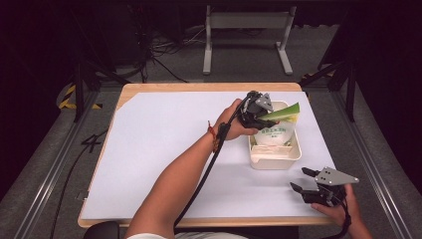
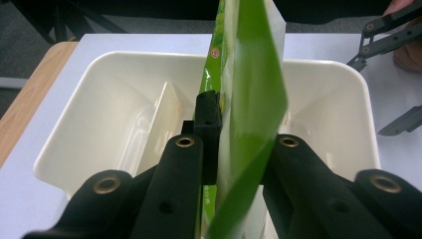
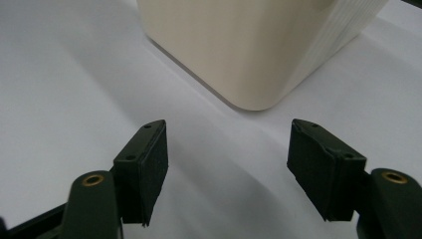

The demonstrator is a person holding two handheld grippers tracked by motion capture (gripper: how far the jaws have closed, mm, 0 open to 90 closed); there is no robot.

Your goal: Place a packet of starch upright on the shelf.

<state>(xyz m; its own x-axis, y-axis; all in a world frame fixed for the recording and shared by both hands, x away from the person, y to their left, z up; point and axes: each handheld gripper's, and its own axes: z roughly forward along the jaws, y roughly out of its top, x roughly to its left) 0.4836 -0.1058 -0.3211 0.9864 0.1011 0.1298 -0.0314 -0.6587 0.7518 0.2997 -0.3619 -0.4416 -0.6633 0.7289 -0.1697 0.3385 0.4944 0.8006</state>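
Green-and-white plastic, a flat snack packet (image 2: 249, 99), is pinched edge-on between the jaws of the left gripper (image 1: 255, 112), which holds it upright over the cream plastic bin (image 2: 79, 124), probably so it can slip in beside the divider. A white round-labelled pack (image 1: 274, 133) lies in the bin below this gripper. The right gripper (image 3: 226, 164) hovers spread and empty just short of the bin's near corner, seemingly ready to steady it.

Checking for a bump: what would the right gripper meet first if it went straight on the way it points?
Probably the rounded corner of the cream bin, which sits dead ahead of the right gripper between its open jaws, with bare white paper before it.
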